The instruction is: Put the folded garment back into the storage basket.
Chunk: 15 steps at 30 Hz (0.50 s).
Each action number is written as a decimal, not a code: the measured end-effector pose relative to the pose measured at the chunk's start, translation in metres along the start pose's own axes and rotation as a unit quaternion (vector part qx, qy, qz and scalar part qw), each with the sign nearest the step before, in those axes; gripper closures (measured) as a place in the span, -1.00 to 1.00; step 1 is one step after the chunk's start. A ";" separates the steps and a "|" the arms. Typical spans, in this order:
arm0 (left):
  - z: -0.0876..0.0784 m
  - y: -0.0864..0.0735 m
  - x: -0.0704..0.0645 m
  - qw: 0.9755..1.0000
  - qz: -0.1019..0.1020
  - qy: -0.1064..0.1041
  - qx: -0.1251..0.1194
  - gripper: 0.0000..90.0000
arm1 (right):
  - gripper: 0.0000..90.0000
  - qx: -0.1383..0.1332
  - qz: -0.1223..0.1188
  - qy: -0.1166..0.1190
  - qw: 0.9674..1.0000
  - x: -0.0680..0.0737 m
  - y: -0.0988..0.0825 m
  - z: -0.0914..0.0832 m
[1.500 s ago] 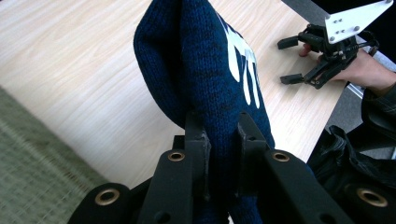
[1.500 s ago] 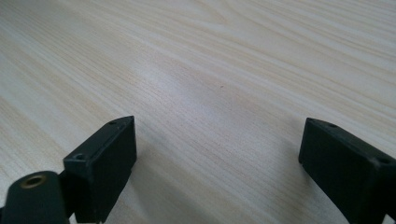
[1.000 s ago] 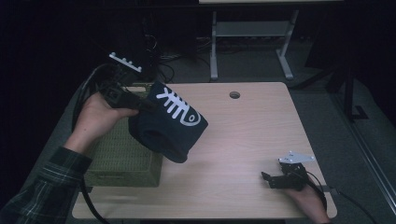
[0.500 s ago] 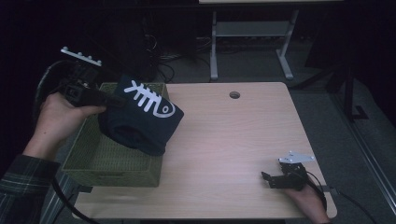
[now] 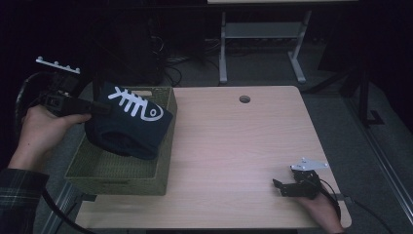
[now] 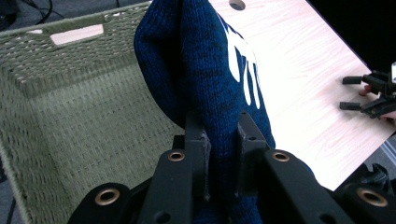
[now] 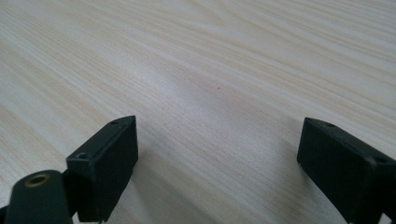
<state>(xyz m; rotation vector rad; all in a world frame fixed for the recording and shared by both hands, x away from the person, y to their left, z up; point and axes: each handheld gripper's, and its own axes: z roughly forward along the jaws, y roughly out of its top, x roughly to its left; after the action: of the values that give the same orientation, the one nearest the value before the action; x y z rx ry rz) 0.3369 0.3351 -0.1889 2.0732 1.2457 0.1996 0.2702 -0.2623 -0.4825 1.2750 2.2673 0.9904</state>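
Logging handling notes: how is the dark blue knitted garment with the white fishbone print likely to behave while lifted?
The blue knitted garment probably flops: it sags in folds from the left gripper. The knit, bunched between shut jaws, seems unlikely to slip.

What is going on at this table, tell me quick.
A person works two hand-held grippers at a wooden table. The left gripper is clamped on a folded navy knit garment with a white fishbone print, holding it over the open green woven basket at the table's left edge. The garment hangs partly inside the basket and has not been let go. The right gripper rests on the table near the right front corner, jaws open and holding nothing.
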 end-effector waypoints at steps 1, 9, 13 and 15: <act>0.000 -0.001 0.003 1.000 -0.003 0.002 -0.001 0.76 | -0.73 0.000 0.000 0.000 1.000 0.000 0.000 0.000; 0.011 -0.017 0.022 0.999 -0.031 0.010 0.005 0.76 | -0.73 0.000 0.000 0.000 1.000 0.000 0.000 0.000; 0.017 -0.023 0.031 0.999 -0.042 0.015 0.009 0.76 | -0.73 0.000 0.000 0.000 1.000 0.000 0.000 0.000; 0.019 -0.026 0.035 0.999 -0.046 0.017 0.011 0.76 | -0.72 -0.001 0.001 -0.001 1.000 0.000 0.000 0.000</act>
<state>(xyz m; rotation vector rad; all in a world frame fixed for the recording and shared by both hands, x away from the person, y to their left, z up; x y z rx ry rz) 0.3450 0.3624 -0.2269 2.0330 1.3652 0.1808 0.2702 -0.2624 -0.4825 1.2760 2.2646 0.9911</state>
